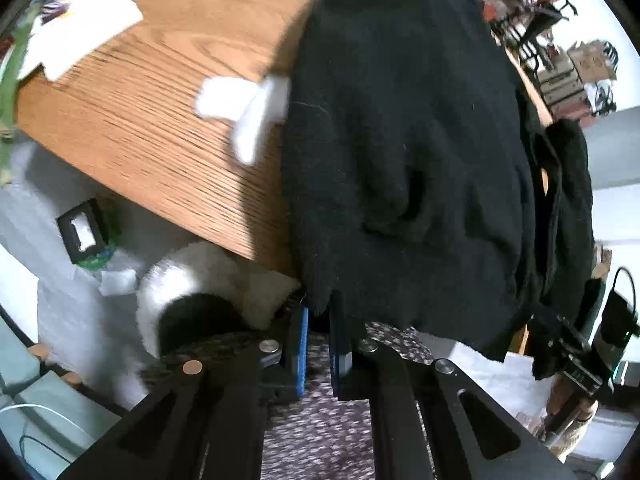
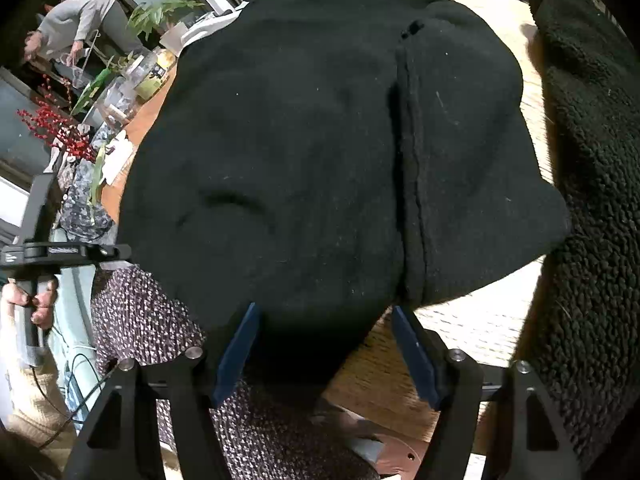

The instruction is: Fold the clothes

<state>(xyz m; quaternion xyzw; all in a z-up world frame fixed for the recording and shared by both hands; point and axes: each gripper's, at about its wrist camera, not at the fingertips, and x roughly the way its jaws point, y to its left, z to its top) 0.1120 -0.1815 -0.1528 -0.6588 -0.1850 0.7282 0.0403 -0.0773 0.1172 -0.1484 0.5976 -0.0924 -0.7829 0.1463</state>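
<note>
A: Left wrist view shows the black garment (image 1: 400, 140) lying on the wooden table (image 1: 160, 120), with its near edge hanging a little over the table's edge. The left gripper (image 1: 318, 320) has its fingers close together, and a corner of the hem sits between them, so it seems clamped on the cloth.

B: And the right one?

A: The right gripper (image 2: 324, 344) has its fingers wide apart, one on each side of the garment's near edge. Nothing is pinched there.

B: How far is the folding, then?

A: The right wrist view shows one layer laid over the body, with a seam (image 2: 410, 168) running along it, maybe a sleeve or a side turned in. So the garment looks partly folded, but it is still a wide, loose shape and not a neat packet. I judge that at least one more fold is left, though the pictures cannot settle how many.

B: Other clothes?

A: A fleece (image 2: 592, 160) lies at the right, just beside the garment. I cannot tell whether it is folded. White cloths (image 1: 244, 112) lie on the table at the left, apart from the work.
</note>
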